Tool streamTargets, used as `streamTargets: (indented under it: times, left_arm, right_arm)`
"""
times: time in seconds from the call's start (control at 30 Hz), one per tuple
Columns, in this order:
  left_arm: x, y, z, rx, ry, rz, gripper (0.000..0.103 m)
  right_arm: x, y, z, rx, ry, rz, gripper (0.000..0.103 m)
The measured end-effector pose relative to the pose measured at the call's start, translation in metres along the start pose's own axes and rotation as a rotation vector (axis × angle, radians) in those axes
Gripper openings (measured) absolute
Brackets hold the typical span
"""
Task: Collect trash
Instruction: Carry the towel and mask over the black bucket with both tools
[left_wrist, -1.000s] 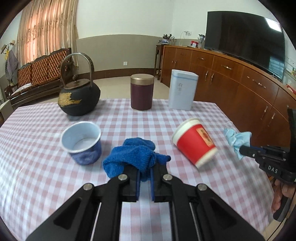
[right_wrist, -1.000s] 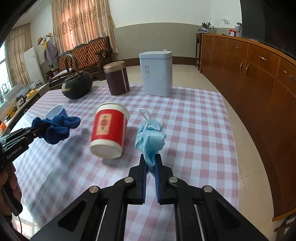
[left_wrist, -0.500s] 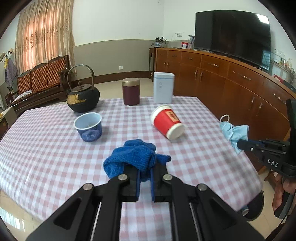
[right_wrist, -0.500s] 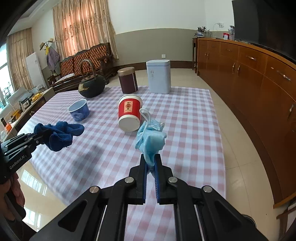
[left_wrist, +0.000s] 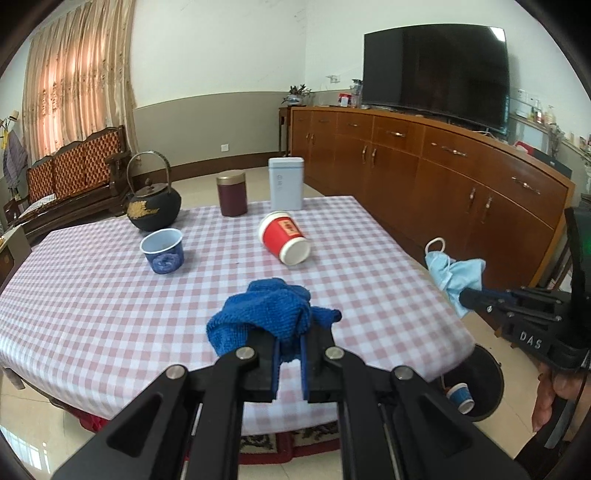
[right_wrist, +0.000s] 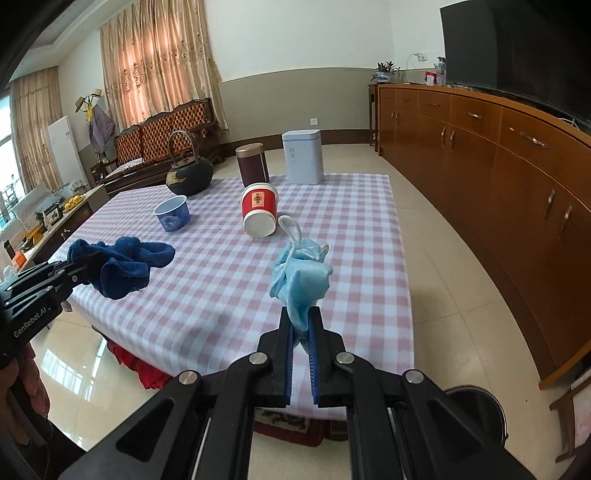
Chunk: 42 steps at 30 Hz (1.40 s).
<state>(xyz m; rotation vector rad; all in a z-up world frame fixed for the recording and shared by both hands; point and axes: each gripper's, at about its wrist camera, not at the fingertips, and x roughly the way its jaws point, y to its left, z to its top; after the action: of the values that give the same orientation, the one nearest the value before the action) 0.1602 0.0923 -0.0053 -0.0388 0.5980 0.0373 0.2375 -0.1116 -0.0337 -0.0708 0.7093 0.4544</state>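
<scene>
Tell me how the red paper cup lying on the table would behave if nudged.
The red paper cup lies on its side, so it would probably roll in a curve, being tapered. It looks empty and thin-walled, so likely light and easily crushed.

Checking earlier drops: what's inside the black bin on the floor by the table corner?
In the left wrist view the black bin holds one small blue paper cup lying inside. The table edge and gripper frame cover most of its interior, so anything else in there is hidden.
</scene>
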Motion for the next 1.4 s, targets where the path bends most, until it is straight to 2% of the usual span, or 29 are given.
streamTargets:
  times: [0.23,0.77,1.13,1.4]
  left_arm:
    - [-0.010,-0.030,-0.007,0.029,-0.008,-0.045,0.009]
    - [-0.009,-0.128,-0.015,0.136,0.001,-0.218,0.009]
    - [0.006,-0.211,-0.034,0.219,0.054,-0.365,0.009]
    - [0.023,-0.254,-0.057,0.270,0.119,-0.433,0.009]
  right_arm:
    - [-0.025,-0.014,-0.021,0.023,-0.003,-0.031,0.008]
    - [-0.086,-0.087,-0.065,0.129,-0.012,-0.169,0.008]
    - [-0.120,-0.151,-0.112,0.229,0.018,-0.272,0.008]
    - [-0.123,-0.187,-0.145,0.280,0.059,-0.306,0.008]
